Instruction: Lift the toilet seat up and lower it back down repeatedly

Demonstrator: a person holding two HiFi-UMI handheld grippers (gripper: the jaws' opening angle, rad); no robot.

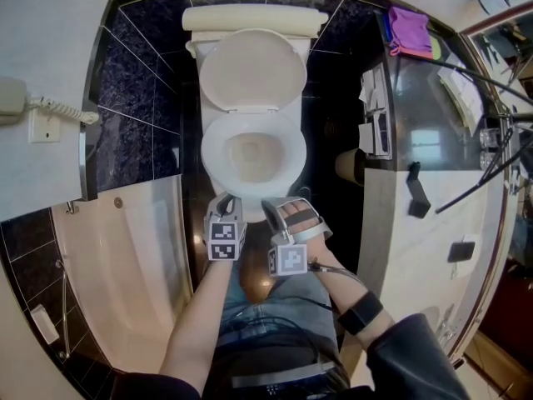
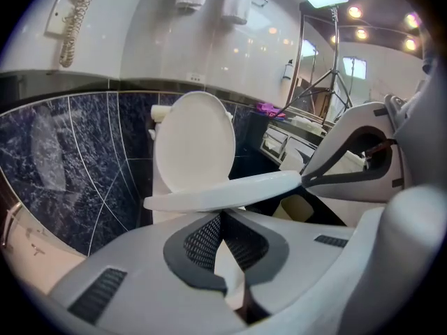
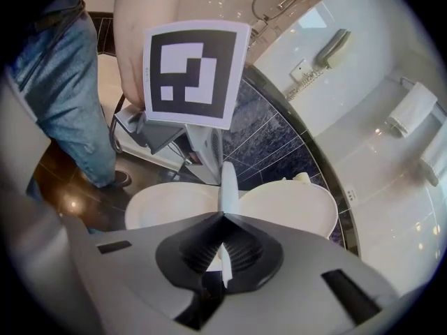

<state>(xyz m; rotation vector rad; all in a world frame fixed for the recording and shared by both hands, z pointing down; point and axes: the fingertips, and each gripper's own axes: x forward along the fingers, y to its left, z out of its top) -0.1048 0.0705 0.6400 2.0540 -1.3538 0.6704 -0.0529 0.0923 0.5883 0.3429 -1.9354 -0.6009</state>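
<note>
The toilet seat (image 1: pixel 211 152) lies over the bowl (image 1: pixel 250 158), its front lip apparently raised a little off the rim, with the lid (image 1: pixel 250 69) upright against the cistern (image 1: pixel 250 17) behind. The right tongs (image 3: pixel 225 218) are clenched on the seat's thin front edge, which runs edge-on between their pads; the left tongs (image 2: pixel 221 218) are closed on nothing, tips just under the same lip and beside the right pair. The seat looks like stiff moulded plastic, fairly light, with a smooth glossy skin that could slide out of a weak pinch; being hinged at the back, it should swing on a fixed arc, so the front lip, farthest from the hinge, is the sensible hold; let go partway, it would likely slam on the hard bowl, so an easy lowering seems wise. The floor (image 3: pixel 70 204) is dark and glossy. A dark marbled tiled wall (image 2: pixel 63 159) stands behind; a bathtub (image 1: pixel 117 265) is close on the left below a wall telephone (image 1: pixel 10 98); a pale bench (image 1: pixel 408 257) is close on the right, a purple cloth (image 1: pixel 408 27) at its far end; the room is tight on both sides.
</note>
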